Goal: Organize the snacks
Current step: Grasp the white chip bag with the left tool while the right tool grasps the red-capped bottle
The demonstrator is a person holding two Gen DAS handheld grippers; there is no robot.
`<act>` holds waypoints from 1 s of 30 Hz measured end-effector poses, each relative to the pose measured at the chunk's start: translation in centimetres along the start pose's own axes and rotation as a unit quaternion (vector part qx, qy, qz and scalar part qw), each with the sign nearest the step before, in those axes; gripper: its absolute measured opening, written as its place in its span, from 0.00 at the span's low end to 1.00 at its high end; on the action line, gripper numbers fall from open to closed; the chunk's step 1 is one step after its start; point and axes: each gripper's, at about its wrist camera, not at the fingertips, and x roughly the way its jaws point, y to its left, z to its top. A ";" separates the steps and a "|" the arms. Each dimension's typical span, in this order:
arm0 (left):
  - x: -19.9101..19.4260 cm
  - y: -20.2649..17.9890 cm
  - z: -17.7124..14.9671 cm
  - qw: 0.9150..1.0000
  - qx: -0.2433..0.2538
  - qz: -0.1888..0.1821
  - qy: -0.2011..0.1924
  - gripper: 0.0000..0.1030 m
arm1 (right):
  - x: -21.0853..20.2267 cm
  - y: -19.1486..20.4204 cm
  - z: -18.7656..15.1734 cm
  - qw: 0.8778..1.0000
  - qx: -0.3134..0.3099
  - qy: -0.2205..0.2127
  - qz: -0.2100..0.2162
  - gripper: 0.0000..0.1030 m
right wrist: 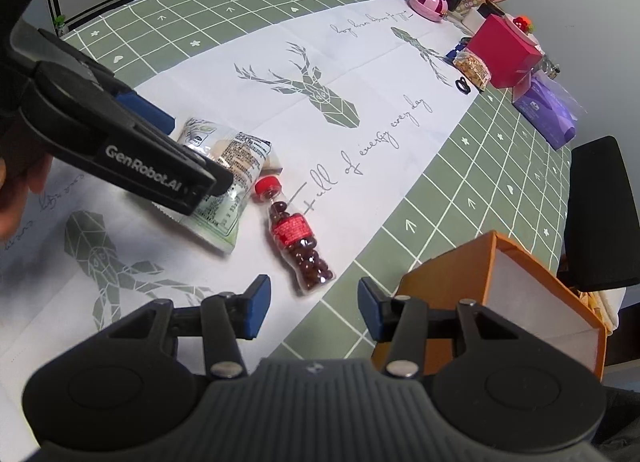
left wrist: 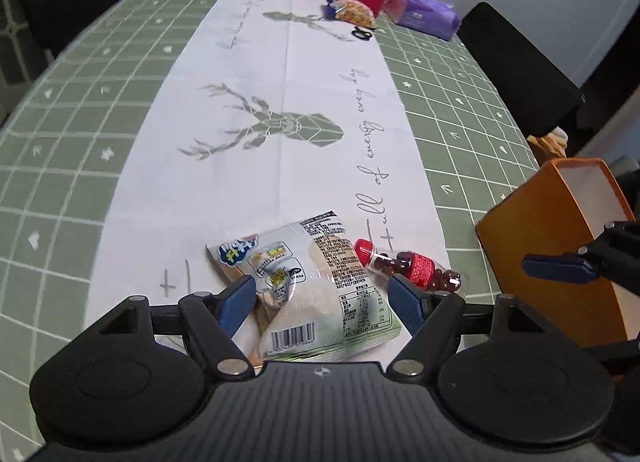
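A clear snack packet [left wrist: 316, 282] with green edging and a barcode lies on the white runner. My left gripper [left wrist: 324, 298] is open with its fingers on either side of the packet, low over it. The packet also shows in the right wrist view [right wrist: 230, 182], partly hidden by the left gripper. A small bottle of dark candies [right wrist: 294, 236] with a red cap lies just right of the packet; it also shows in the left wrist view [left wrist: 408, 264]. My right gripper [right wrist: 310, 308] is open and empty, near the bottle's base. An open orange box [right wrist: 500, 294] stands at the right.
The table [right wrist: 460, 182] has a green grid cloth with a white deer runner. At the far end stand a red box [right wrist: 504, 50], a nut packet [right wrist: 472, 66], a purple pack [right wrist: 546, 108], a pink container [right wrist: 430, 2] and bottles. Black chairs [right wrist: 600, 214] flank the table.
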 end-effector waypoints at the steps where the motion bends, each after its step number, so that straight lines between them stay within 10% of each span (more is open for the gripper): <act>1: 0.4 0.2 0.0 1.000 -0.012 -0.003 0.005 0.86 | 0.4 0.0 0.2 1.000 -0.002 0.001 0.000 0.46; 7: 2.3 1.1 -0.3 0.999 -0.044 0.002 0.016 0.86 | 2.8 -0.2 1.1 1.000 -0.005 0.007 0.001 0.46; 30: -0.8 6.8 -3.6 0.986 0.113 -0.095 0.083 0.73 | 5.5 0.5 -0.6 0.997 0.040 0.034 0.055 0.28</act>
